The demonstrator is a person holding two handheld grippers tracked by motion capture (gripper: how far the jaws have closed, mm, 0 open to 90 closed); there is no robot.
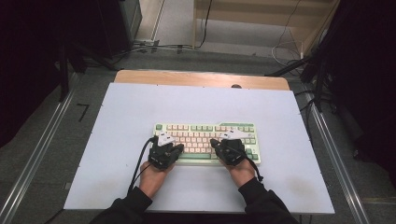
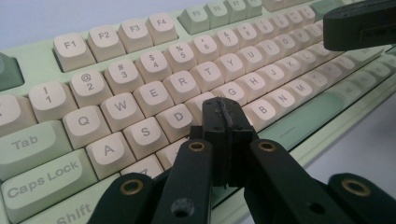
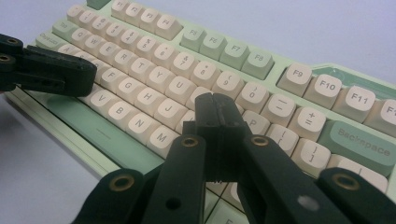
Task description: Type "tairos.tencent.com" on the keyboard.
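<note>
Nearest in the high view: dark sleeves and two bare hands entering from the bottom edge, each wrapped around a black gripper. Left gripper [image 1: 164,138] over the left half of a keyboard [image 1: 205,135], right gripper [image 1: 232,136] over its right half, both grey three-cornered plates showing pale above the keys. Seen along the left gripper [image 2: 223,122] itself: jaws pressed flat together, nothing between them, tips hovering over the home row around F and G; contact with a key impossible to tell. Right gripper [image 3: 217,116] likewise fully closed and empty, tips poised over the O, P and L area. Farther off in each gripper view, the other gripper's closed black jaws reaching in over the keyboard [image 2: 140,60] from the opposite side. Keyboard [image 3: 187,56] itself pale green with cream and mint keycaps, lying square to the person, slightly right of centre on a white board [image 1: 116,116]. Beyond that, a strip of wooden table [image 1: 196,78] edge, then grey floor with loose cables [image 1: 154,46] and a pale wooden frame [image 1: 261,18] at the far end.
</note>
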